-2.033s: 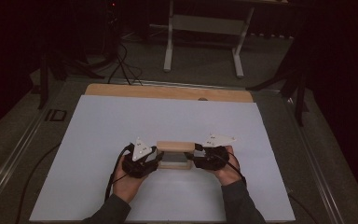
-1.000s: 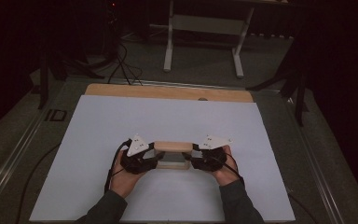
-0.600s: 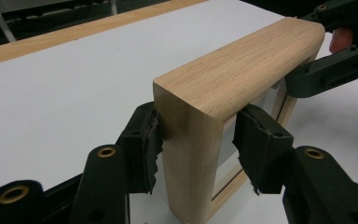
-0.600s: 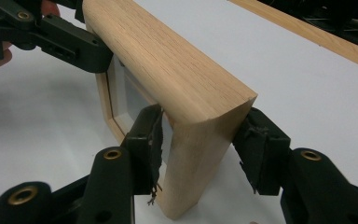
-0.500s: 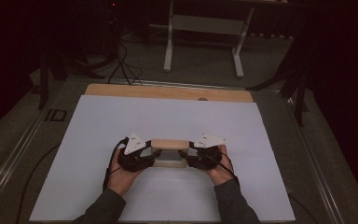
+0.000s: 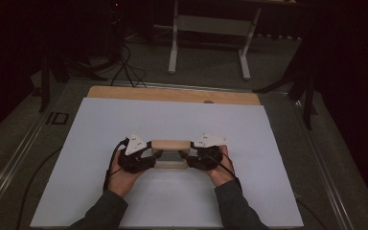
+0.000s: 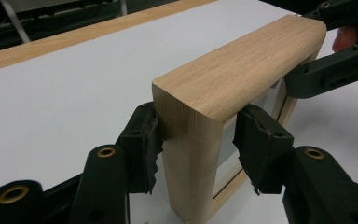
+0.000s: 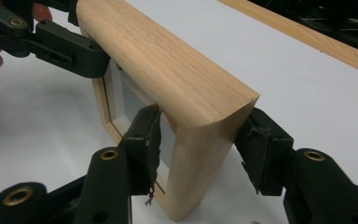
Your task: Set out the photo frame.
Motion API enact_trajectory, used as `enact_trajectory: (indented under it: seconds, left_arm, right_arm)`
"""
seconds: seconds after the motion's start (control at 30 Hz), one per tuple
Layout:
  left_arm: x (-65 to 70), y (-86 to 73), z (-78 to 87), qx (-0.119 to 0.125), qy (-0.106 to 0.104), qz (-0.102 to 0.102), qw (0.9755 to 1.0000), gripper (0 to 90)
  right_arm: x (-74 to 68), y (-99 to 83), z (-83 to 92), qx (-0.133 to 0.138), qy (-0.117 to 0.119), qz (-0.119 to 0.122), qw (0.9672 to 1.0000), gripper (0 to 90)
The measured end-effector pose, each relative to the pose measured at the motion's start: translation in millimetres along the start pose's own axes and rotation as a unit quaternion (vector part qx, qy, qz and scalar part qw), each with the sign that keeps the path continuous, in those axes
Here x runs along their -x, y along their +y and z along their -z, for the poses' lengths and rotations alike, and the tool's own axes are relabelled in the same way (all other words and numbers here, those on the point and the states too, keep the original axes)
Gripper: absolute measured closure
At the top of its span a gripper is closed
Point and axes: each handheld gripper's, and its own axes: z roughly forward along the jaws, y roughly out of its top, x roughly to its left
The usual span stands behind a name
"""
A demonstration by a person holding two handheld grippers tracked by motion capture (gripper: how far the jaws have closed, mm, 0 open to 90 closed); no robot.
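i hold a wooden frame [image 6: 171,145] upright on the white table [image 6: 100,129], one end in each of my tongs. my left gripper [image 7: 196,149] has the frame's near upright between its jaws: both black pads [image 7: 145,140] press on the wood, one on the outer face and one on the face toward the inset panel. from here the frame's rounded top rail runs away from my left tongs toward my right ones, whose jaws show at its far end.

my right gripper [image 8: 200,149] straddles the other upright. its jaws have just been opening, with the frame between them. the left pad lies against the inner face by the grey panel; the right pad looks close to the outer face, though i cannot tell for sure whether it touches the wood.

in the high view the frame sits directly between the two tongs, my hands behind them, the wooden strip [image 6: 172,95] at the table's far edge well beyond.
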Motion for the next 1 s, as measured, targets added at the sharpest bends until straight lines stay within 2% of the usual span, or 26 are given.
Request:
enact_trajectory:
  seconds: [0.27, 0.57, 1.0]
  left_arm:
    - [-8.8, 2.9, -7.9, 0.006, 0.004, 0.009, 0.9999, 49.2]
    - [-15.2, 10.4, -17.5, 0.001, 0.009, 0.010, 0.9999, 48.5]
    - [-18.8, 14.7, -28.3, 0.006, 0.011, 0.025, 0.9996, 47.7]
  right_arm:
    - [6.7, 4.9, -8.7, 0.003, -0.003, -0.012, 0.9999, 50.0]
    - [16.3, 10.4, -15.3, -0.001, -0.009, -0.020, 0.9998, 49.7]
    - [26.9, 11.3, -19.8, 0.003, -0.009, -0.040, 0.9992, 48.8]
